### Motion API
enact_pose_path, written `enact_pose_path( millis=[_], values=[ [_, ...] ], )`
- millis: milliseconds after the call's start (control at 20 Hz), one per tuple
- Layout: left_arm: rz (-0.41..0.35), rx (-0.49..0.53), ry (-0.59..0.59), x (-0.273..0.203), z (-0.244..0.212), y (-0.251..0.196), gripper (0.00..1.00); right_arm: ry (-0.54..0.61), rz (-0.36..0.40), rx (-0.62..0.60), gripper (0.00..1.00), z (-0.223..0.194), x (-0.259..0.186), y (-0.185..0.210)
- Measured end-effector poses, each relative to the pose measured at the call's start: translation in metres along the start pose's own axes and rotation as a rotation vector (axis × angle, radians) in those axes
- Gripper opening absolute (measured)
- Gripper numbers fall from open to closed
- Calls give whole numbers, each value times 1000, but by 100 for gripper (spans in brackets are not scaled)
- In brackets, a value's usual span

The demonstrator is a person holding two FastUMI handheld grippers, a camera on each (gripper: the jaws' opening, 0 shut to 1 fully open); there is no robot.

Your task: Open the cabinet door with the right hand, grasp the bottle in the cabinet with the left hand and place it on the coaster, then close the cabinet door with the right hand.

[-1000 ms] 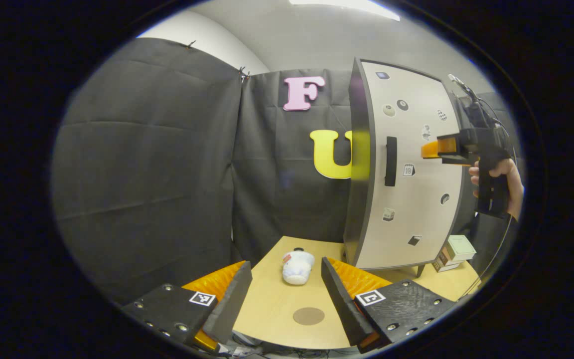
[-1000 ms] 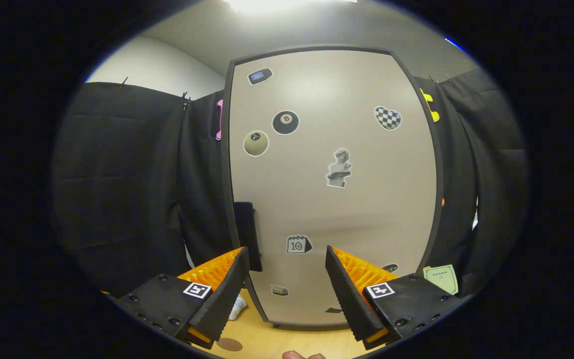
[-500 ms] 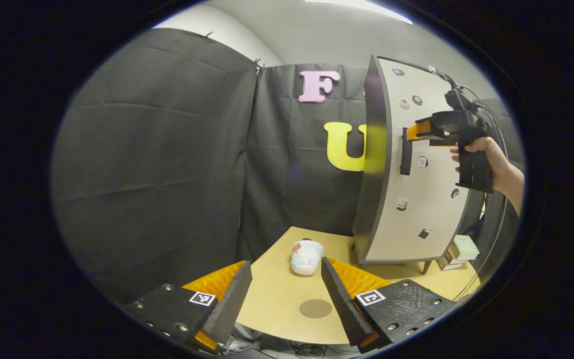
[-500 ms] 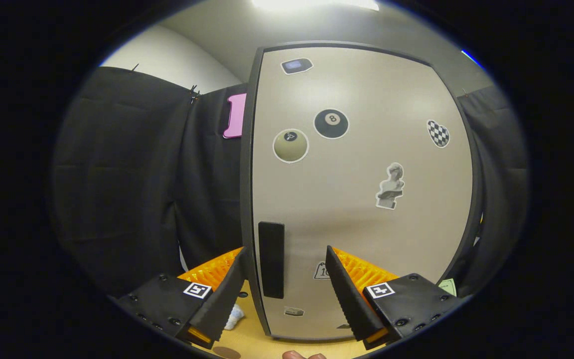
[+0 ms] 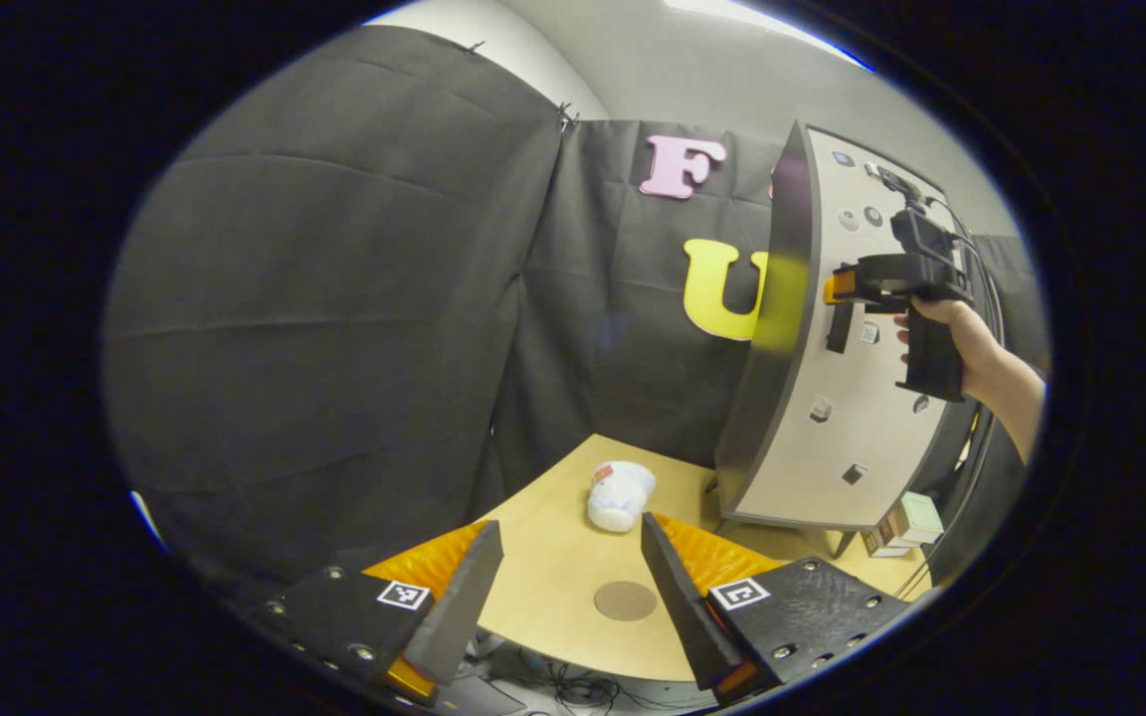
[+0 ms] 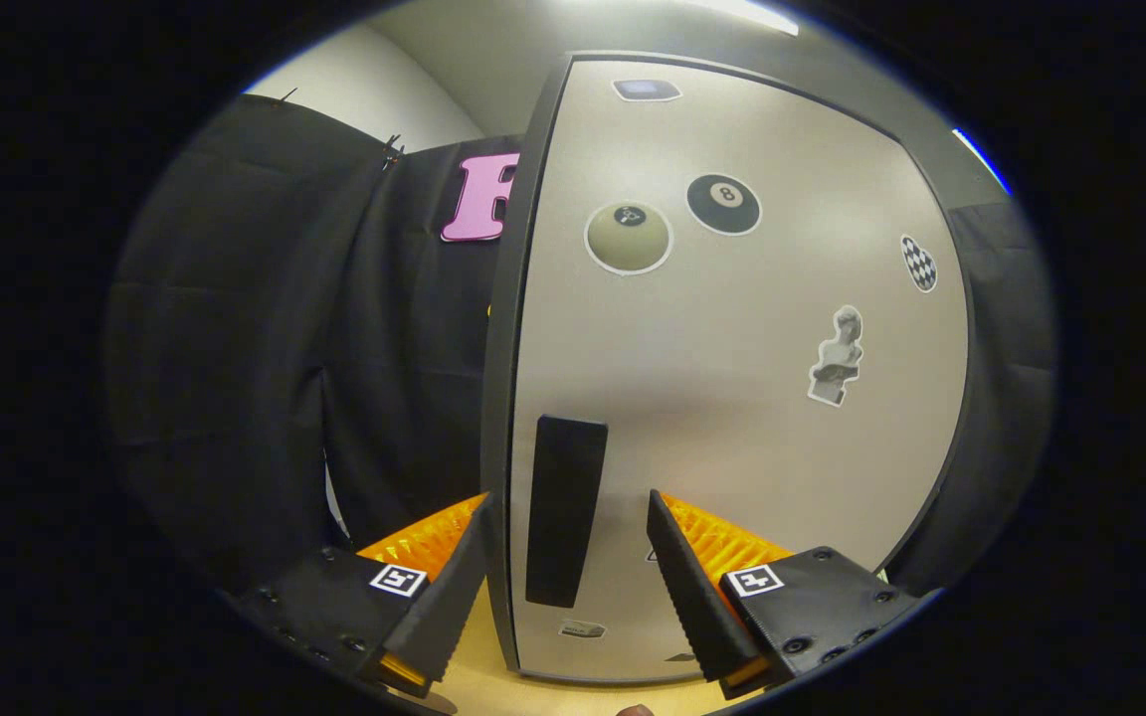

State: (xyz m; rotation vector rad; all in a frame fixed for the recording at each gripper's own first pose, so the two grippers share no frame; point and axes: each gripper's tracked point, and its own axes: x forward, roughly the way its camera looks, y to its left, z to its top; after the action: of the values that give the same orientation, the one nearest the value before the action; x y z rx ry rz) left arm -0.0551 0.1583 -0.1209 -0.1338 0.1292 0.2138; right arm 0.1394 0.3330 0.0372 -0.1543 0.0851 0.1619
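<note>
Black cloth walls close in a pale wooden bench [image 5: 553,587] in the left gripper view. On it a white bottle-like thing [image 5: 617,494] lies on its side beyond a round brown coaster [image 5: 626,601]. The left tool [image 5: 565,587] hangs over the near edge with its fingers spread wide and nothing between them. Compared with a second ago this view has swung left, so the cabinet [image 5: 837,348] now sits farther right and looks narrower. The right tool [image 5: 837,290], held by a hand [image 5: 971,343], has come from well right of the door's black handle [image 5: 840,326] to right at it; whether it touches cannot be told from here.

Grey door [image 6: 732,398] surface takes up most of the right gripper view, larger and closer than before, its stickers pushed up and outward. The handle [image 6: 563,509], earlier left of the right tool [image 6: 565,557], now stands between its two open fingers, which do not press on it. A strip of bench [image 6: 493,686] shows below.
</note>
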Motion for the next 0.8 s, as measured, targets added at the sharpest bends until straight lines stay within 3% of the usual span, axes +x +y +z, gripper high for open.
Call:
enact_pose_path(
  millis=[200,400,450,800],
  values=[
    [11,33,1,-3,0,7,84,36,-8,18,64,-5,8,2],
    [-2,51,-1,-4,2,6,85,61,1,33,63,-9,17,7],
    [-12,41,-1,-4,1,2,85,63,8,51,39,-10,13,8],
    [-55,27,-27,-7,4,-10,85,73,29,86,31,-10,13,6]
  ],
)
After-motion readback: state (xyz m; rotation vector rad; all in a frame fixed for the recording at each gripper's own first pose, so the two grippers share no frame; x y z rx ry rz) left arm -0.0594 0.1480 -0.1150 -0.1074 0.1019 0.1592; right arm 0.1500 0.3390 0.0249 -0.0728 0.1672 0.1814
